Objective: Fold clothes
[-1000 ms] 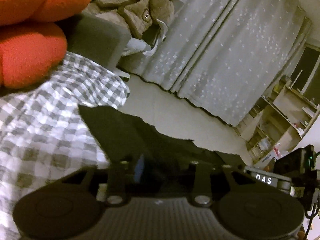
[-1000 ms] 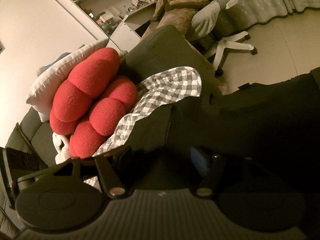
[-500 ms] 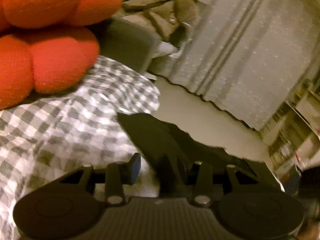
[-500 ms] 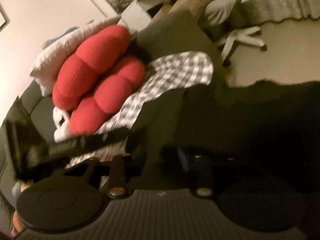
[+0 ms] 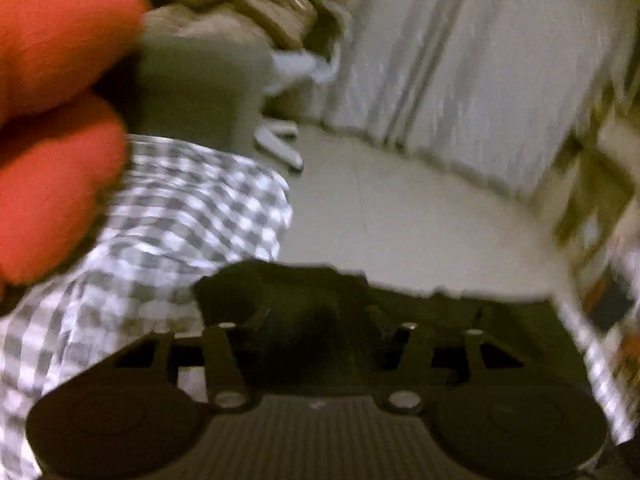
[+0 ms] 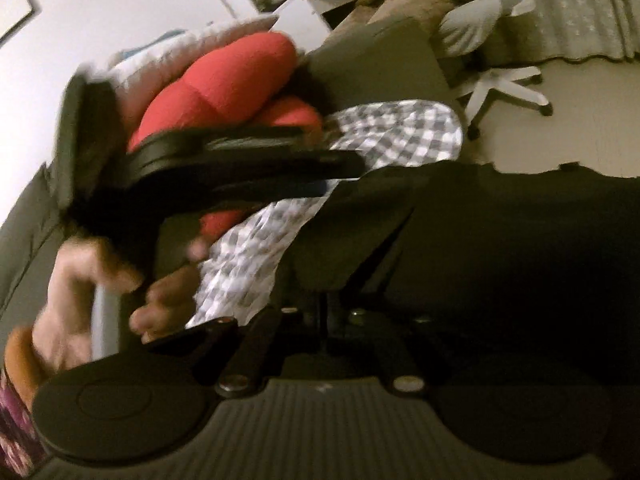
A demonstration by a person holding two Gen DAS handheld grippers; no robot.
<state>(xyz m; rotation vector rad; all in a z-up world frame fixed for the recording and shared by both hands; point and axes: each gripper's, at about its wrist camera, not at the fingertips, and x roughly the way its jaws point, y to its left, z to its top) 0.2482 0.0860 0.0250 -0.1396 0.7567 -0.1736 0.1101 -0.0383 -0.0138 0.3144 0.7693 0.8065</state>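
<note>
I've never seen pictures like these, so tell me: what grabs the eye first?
The red cushion stands out, lumpy and bright, at the upper left on the sofa. Below it lies a checked cloth, grey and white, with a black garment spread across its lower edge and filling the right wrist view. In that view the left gripper crosses in front of the cushion, a hand holding it.

From my remote station I read the dark garment (image 6: 500, 240) as matt woven cloth, its surface detail lost in shadow. The checked cover (image 5: 168, 216) is thin, soft fabric. The red cushion (image 5: 52, 60) shows a coarse knit (visibly fuzzy). Gripper housings look like matt black plastic, ribbed, with bright metal screw heads. The curtain (image 5: 460, 64) is pale textile.
</note>
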